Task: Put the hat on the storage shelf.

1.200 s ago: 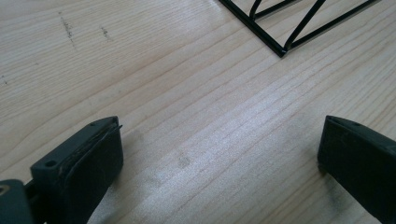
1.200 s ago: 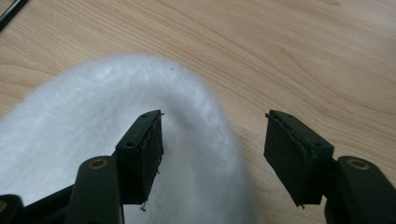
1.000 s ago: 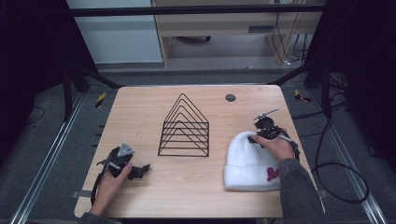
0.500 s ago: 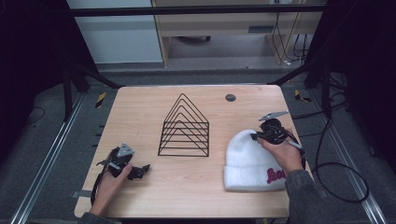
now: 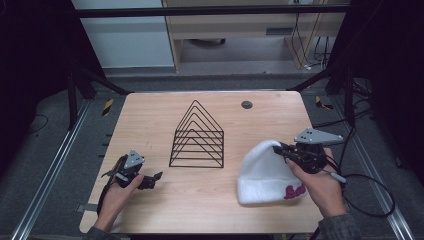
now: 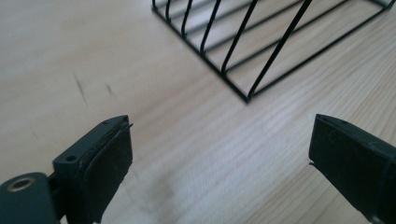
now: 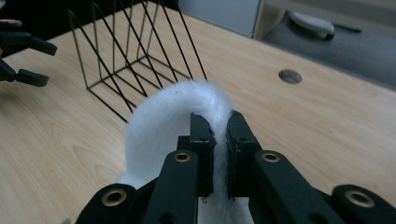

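Note:
A white knit hat (image 5: 262, 172) with pink lettering lies at the table's right front. My right gripper (image 5: 281, 148) is shut on a fold at its top edge, and the fabric bulges up between the pads (image 7: 203, 135) as a white arc (image 7: 159, 116). At the left front my left gripper (image 5: 155, 179) hovers low over bare wood. Its jaws stand wide apart in the left gripper view (image 6: 219, 163); they have just closed a little, with nothing between them. A black wire rack (image 5: 197, 137) stands mid-table between the two grippers.
The rack's corner (image 6: 247, 95) lies just ahead of the left gripper, and its wires (image 7: 135, 56) rise beyond the hat. A round cable hole (image 5: 246, 104) sits at the wooden table's (image 5: 150, 115) far side. Cables trail off the right edge.
The right gripper has closed on the hat's edge and moved right and up, pulling the fabric with it. The left hand has risen slightly.

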{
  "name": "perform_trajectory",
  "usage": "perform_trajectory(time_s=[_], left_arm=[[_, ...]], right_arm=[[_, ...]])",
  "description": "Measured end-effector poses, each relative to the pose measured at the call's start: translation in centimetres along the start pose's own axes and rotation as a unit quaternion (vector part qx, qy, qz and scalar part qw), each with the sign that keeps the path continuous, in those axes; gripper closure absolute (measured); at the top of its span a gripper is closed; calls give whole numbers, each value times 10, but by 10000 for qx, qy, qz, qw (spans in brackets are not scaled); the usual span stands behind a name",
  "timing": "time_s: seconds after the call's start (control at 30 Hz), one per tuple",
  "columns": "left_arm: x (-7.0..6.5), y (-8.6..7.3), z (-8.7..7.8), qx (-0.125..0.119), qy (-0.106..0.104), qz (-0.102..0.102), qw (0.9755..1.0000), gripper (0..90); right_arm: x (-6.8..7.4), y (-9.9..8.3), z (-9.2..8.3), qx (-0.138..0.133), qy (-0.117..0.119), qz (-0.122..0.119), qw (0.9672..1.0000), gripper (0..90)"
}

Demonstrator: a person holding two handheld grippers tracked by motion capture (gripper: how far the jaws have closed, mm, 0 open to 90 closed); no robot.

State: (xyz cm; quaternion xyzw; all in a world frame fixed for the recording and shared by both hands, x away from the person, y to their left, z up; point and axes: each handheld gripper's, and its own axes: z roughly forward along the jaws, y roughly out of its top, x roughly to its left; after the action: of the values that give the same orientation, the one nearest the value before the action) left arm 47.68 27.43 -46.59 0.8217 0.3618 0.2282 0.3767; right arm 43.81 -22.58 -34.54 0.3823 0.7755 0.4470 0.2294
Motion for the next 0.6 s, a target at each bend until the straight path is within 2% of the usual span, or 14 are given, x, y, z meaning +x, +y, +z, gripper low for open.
perform_trajectory(time_s=[0.1,0.27,0.4,0.5,0.6], left_arm=[[-2,16,-10,-248,22,96,9996,60],[-9,46,-24,-616,-71,350,9975,63],[-12,68,-29,-852,-323,289,9954,63],[-13,85,-34,-1060,-655,169,9921,63],[-13,104,-38,-1115,-702,258,9909,63]], right_arm=[[6,7,-8,-204,6,-45,9998,838],[10,23,-10,-347,3,-142,9993,839],[10,47,-3,-406,-10,-262,9988,839],[8,63,1,-472,-48,-294,9984,840],[9,81,1,-600,-88,-318,9976,840]])
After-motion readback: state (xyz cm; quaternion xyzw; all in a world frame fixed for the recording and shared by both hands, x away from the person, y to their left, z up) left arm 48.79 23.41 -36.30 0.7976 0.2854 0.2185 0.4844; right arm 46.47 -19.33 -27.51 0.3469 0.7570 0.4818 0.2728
